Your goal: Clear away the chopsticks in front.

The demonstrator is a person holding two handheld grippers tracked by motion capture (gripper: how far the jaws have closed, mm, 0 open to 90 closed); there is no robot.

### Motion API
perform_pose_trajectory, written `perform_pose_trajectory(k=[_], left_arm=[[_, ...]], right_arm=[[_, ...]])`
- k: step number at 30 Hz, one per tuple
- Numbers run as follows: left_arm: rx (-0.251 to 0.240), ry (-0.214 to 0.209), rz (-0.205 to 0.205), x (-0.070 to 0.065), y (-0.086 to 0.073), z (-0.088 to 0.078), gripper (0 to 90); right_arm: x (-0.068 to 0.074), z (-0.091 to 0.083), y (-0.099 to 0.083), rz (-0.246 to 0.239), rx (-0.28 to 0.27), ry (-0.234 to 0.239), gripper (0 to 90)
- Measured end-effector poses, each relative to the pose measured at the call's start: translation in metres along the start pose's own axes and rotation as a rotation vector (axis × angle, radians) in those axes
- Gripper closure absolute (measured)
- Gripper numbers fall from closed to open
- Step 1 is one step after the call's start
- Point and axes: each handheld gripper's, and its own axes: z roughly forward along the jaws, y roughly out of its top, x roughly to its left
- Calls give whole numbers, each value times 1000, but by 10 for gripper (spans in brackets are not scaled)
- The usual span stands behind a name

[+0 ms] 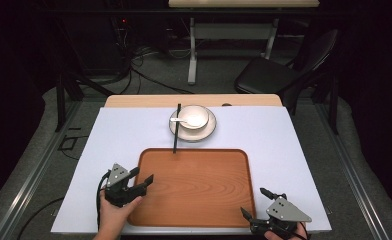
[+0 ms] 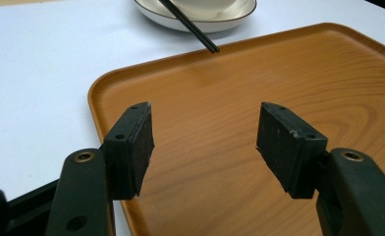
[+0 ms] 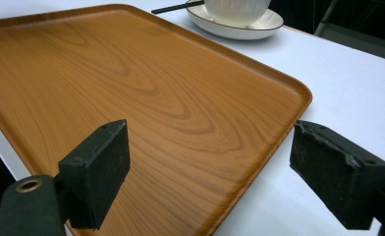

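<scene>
A wooden tray [image 1: 194,187] lies empty on the white table cover, near the front edge. Behind it a white bowl [image 1: 194,116] with a white spoon [image 1: 180,120] in it stands on a white plate [image 1: 204,132]. Black chopsticks [image 1: 176,129] rest across the plate's left rim, their tips reaching the tray's far edge. My left gripper [image 1: 141,174] hovers open over the tray's [image 2: 239,147] left edge, with nothing between its jaws. At the tray's [image 3: 146,98] front right corner my right gripper [image 1: 256,202] is open and holds nothing. The plate [image 2: 200,19] and chopsticks [image 2: 190,24] sit ahead of the left gripper [image 2: 205,142].
A white cover [image 1: 119,145] spreads over the table with bare room left and right of the tray. A black chair [image 1: 279,72] stands behind the table at the right, and another table's legs [image 1: 191,50] stand farther back. Cables lie on the floor.
</scene>
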Motion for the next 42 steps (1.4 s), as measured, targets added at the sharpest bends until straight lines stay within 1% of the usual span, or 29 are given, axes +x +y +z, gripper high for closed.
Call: perform_pose_trajectory(k=[3, 5, 8, 12, 13, 14, 15, 16, 17, 18, 19, 20, 21, 22, 23, 24, 25, 26, 27, 28, 29, 30, 31, 33, 34, 36, 37, 40, 42], left_arm=[[0, -16, -13, 1, 1, 0, 415], [-8, -3, 3, 0, 2, 0, 425], [-1, 6, 4, 1, 5, 0, 426], [7, 23, 8, 4, 15, 2, 425], [12, 20, -4, 6, 22, 2, 427], [12, 20, -4, 6, 22, 2, 438], [22, 19, 2, 8, 31, 3, 456], [22, 19, 2, 8, 31, 3, 467], [29, 14, 6, 11, 43, 5, 480], [29, 14, 6, 11, 43, 5, 491], [38, 18, 3, 14, 54, 10, 495], [38, 18, 3, 14, 54, 10, 500], [40, 22, -3, 17, 64, 16, 505], [40, 22, -3, 17, 64, 16, 509], [47, 27, -10, 20, 74, 23, 515], [47, 27, -10, 20, 74, 23, 519], [45, 35, -16, 23, 82, 31, 524], [45, 35, -16, 23, 82, 31, 530], [49, 42, -13, 25, 89, 38, 531], [49, 42, -13, 25, 89, 38, 533], [55, 52, -11, 26, 95, 45, 538], [55, 52, -11, 26, 95, 45, 538], [64, 48, -21, 27, 100, 53, 539], [71, 47, -25, 28, 102, 57, 547], [86, 40, -43, 29, 104, 65, 549], [90, 40, -49, 30, 105, 67, 553], [96, 40, -63, 30, 106, 72, 553], [107, 45, -74, 31, 110, 80, 562], [106, 51, -95, 31, 113, 88, 562]], right_arm=[[0, 1, 0, 0, 2, 4, 148], [1, 1, 0, 0, 4, 3, 148], [2, 1, 0, 2, 5, 4, 148], [2, 1, 0, 3, 6, 3, 148], [2, 1, 0, 4, 8, 1, 148], [2, 1, 0, 4, 8, 1, 148], [1, 1, 0, 8, 6, 2, 148], [1, 1, 0, 8, 5, 2, 148], [1, 1, 0, 8, 3, 2, 148], [1, 1, 0, 7, 2, 1, 148], [1, 0, 0, 8, 2, 2, 148], [1, 0, 0, 8, 2, 2, 148], [1, 0, 0, 11, 2, 2, 148], [1, 0, 0, 12, 3, 2, 148], [1, 0, 0, 12, 4, 3, 148], [1, 0, 0, 12, 4, 3, 148], [0, 0, 0, 13, 8, 7, 148], [0, 0, 0, 13, 8, 7, 148], [0, 0, -1, 13, 10, 7, 148], [0, 0, -1, 14, 10, 7, 148], [0, 0, -1, 16, 10, 8, 148], [0, 0, -1, 16, 10, 8, 148], [-1, 1, -1, 17, 12, 9, 148], [-1, 0, -1, 20, 12, 11, 148], [-1, 0, -1, 20, 12, 11, 148], [-1, 0, -1, 20, 12, 12, 148], [-1, 0, -1, 20, 12, 12, 148], [-1, 0, -1, 19, 12, 14, 148], [-1, 0, -1, 21, 10, 14, 148]])
